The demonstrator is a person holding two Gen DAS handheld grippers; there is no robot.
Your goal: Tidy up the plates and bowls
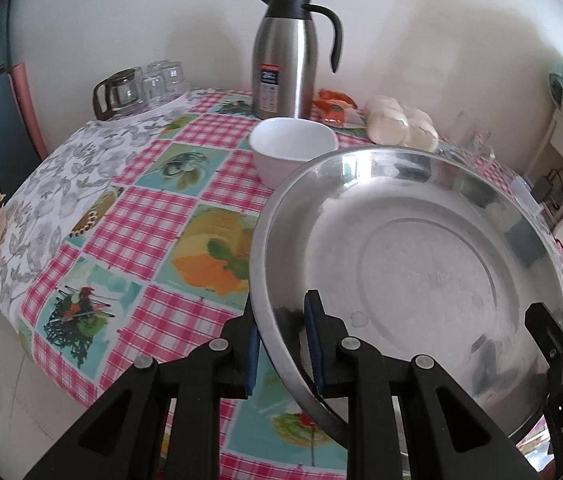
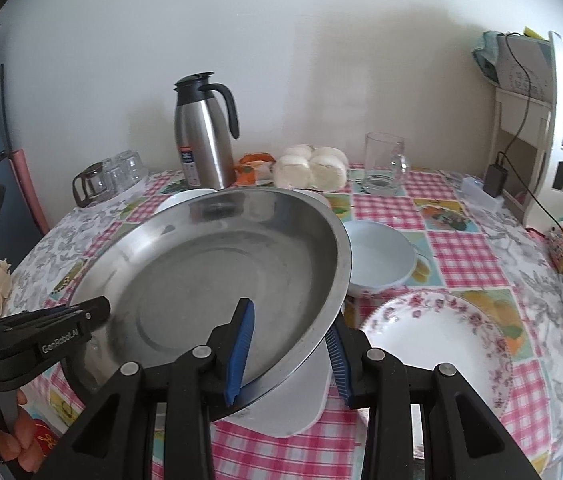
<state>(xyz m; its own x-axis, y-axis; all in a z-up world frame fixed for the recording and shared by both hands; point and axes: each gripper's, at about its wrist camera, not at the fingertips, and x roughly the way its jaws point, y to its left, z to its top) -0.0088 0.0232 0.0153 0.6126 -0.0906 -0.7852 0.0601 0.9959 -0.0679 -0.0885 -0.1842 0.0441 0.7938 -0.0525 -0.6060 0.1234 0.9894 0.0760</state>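
Both grippers, left (image 1: pixel 283 344) and right (image 2: pixel 289 354), have their fingers clamped on the steel basin's (image 2: pixel 217 256) rim, holding it tilted above the tabletop (image 2: pixel 461 248). Beyond, a floral plate (image 2: pixel 437 344) and white bowl (image 2: pixel 381 256) sit unstacked; sorting seems barely begun.

Both views are taken from close above the near table edge, aimed toward the back wall. The steel basin (image 1: pixel 413 264) (image 2: pixel 217 272) fills the right of the left-wrist frame and the centre-left of the right-wrist frame. The thermos (image 1: pixel 285 60) (image 2: pixel 203 132) is shared.
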